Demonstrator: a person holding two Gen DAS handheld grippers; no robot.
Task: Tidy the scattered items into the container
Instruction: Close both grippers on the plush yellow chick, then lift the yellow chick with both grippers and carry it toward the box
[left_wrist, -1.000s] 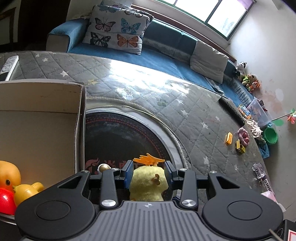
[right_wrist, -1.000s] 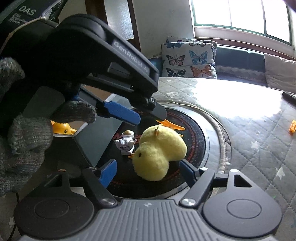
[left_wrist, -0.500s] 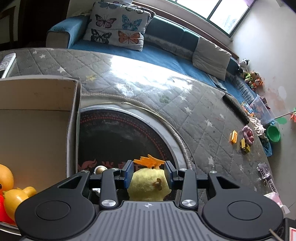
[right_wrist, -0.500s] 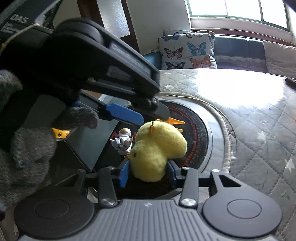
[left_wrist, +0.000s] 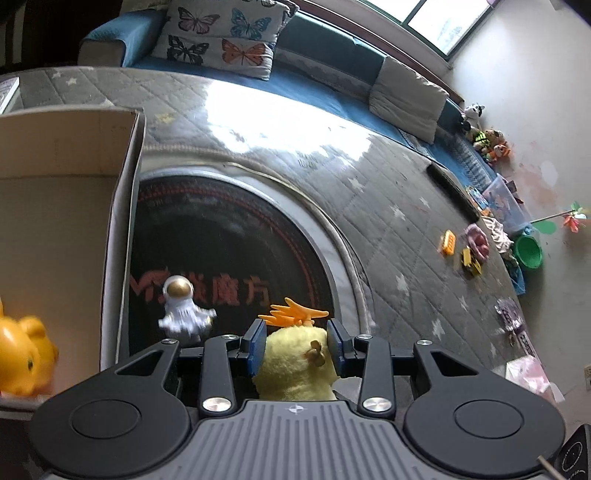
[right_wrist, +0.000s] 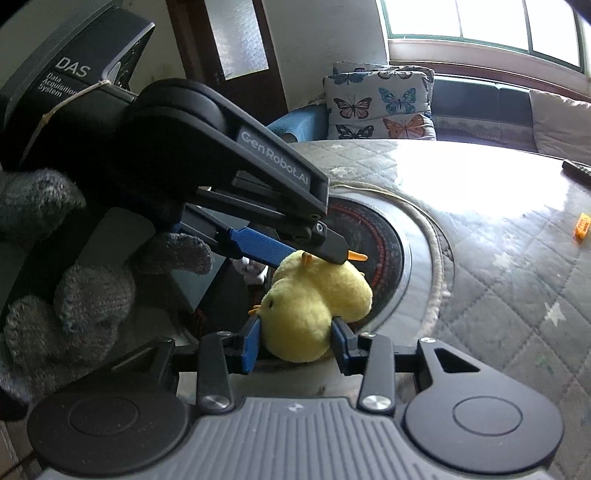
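Beside the cardboard box (left_wrist: 122, 206), both grippers clamp the plush chick (right_wrist: 314, 299); left gripper (left_wrist: 297, 345), still closing, should release so right gripper (right_wrist: 295, 343) can box it.

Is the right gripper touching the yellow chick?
Touching. In the right wrist view both blue pads of the right gripper press into the chick from either side, denting its plush, with no gap visible.

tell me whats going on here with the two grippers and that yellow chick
A person in grey knit gloves holds both grippers on one plush chick over the dark round mat. The right gripper clamps its head; the left gripper has its body, jaws easing closed. The box stands to the left, an astronaut figure beside it.
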